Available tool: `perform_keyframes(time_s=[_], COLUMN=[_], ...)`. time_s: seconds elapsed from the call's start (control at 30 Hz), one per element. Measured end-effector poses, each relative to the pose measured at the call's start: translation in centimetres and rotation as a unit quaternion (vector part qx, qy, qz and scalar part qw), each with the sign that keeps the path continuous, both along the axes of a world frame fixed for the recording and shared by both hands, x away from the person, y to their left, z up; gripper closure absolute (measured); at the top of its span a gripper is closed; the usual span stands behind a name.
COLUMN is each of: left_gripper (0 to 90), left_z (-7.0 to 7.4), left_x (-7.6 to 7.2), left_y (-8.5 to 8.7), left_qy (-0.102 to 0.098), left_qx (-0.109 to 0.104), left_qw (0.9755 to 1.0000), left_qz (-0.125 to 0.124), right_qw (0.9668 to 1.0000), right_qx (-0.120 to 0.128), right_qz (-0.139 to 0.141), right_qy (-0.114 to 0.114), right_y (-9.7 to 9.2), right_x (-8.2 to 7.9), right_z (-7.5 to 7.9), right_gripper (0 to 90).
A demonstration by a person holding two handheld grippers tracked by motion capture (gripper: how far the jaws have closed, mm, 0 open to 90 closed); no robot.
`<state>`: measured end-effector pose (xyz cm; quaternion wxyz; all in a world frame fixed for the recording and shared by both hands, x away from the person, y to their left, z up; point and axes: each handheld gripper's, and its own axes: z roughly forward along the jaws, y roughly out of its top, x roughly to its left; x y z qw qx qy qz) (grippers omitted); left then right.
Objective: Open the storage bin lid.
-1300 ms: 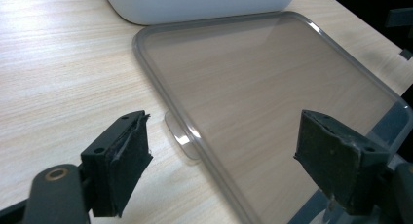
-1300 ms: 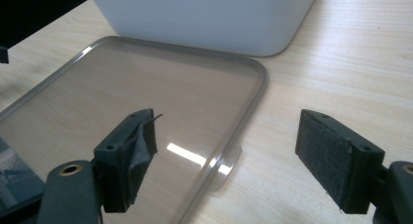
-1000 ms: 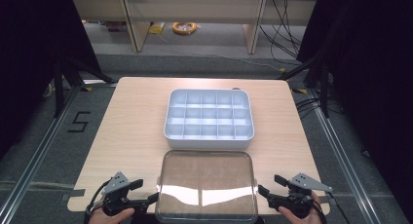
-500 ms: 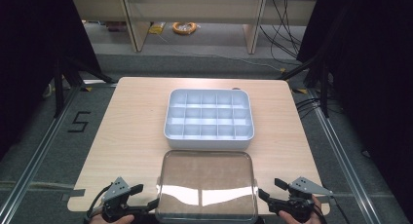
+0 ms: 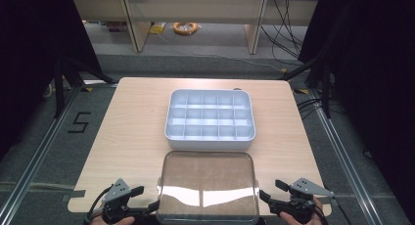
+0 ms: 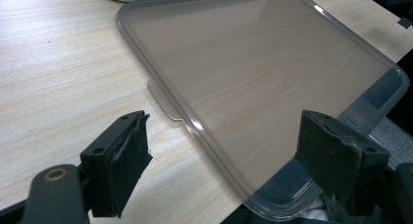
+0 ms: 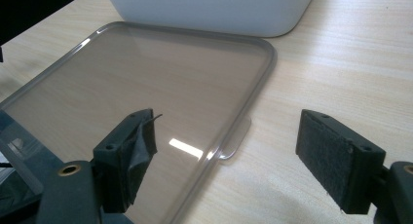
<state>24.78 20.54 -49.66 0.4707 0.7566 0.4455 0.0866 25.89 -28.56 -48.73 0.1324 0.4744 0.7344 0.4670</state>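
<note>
A clear plastic lid [image 5: 208,186] lies flat at the table's front edge, just in front of a white compartment box [image 5: 210,120]. My left gripper [image 5: 145,198] is open at the lid's left front corner. In the left gripper view the lid [image 6: 253,73] and its small side tab [image 6: 163,100] lie between and beyond the pads [image 6: 126,156], untouched. My right gripper [image 5: 272,191] is open at the lid's right front corner. In the right gripper view the lid's edge tab [image 7: 236,139] sits between the pads [image 7: 336,160], and the white box [image 7: 209,9] is behind.
The wooden table [image 5: 132,132] has bare room left and right of the box. The lid's front corner [image 6: 287,204] hangs slightly over the table edge. Metal floor rails [image 5: 44,151] flank the table, and shelving legs and cables [image 5: 186,27] stand beyond its far end.
Both grippers shifted only slightly near the front edge and stay open. The lid and the box have not moved.
</note>
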Motion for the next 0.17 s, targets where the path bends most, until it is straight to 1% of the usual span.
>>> perform_keyframes(time_s=[0.03, 0.07, 0.17], left_gripper=[18.9, 18.9, 18.9], left_z=[0.01, -0.09, -0.10], left_x=[0.00, 0.06, 0.07], left_y=[0.02, 0.04, 0.00], left_qy=[0.001, -0.001, -0.002], left_qx=[0.001, -0.004, -0.005], left_qw=[1.0000, 1.0000, 1.0000], left_qz=[0.000, -0.003, -0.003], right_qw=[1.0000, 0.9998, 0.9999], right_qx=[0.000, 0.008, 0.004], right_qz=[0.000, -0.010, -0.007], right_qy=[0.000, 0.014, 0.010], right_y=[0.00, 0.18, 0.20], right_x=[0.00, -0.24, -0.15], right_z=[0.00, 0.12, 0.04], right_gripper=[23.2, 23.3, 23.3])
